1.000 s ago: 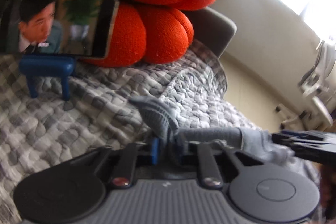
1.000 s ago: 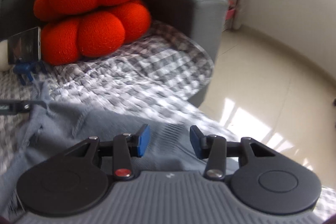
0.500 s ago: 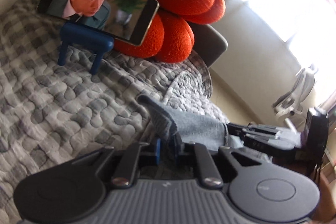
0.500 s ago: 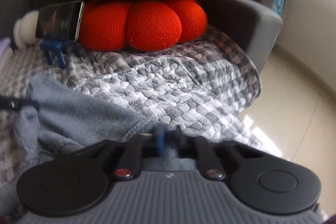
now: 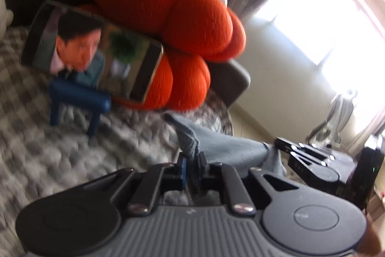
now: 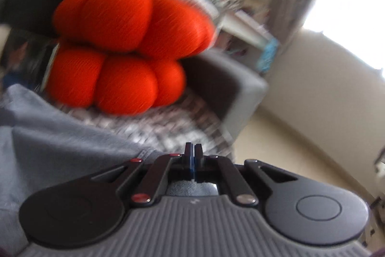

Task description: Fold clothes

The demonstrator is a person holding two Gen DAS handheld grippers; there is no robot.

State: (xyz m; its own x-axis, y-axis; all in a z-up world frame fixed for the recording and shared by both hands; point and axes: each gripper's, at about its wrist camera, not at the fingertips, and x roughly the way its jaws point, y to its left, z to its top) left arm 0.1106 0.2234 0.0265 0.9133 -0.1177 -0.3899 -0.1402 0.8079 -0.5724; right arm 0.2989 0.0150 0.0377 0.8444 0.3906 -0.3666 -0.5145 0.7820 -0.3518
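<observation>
Right now my left claw and my right claw are each clenched on the grey-blue garment, lifted just in front of the orange cushion. I should keep both grips level and taut, I judge, for a straight fold.

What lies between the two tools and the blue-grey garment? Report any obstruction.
Nothing visible. The left tool is already shut on the blue-grey garment, and the right tool is shut on its edge too. The phone on its stand sits apart, further back on the quilt.

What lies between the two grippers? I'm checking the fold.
A span of the blue-grey garment, pinched by left gripper and right gripper, in the left wrist view.
</observation>
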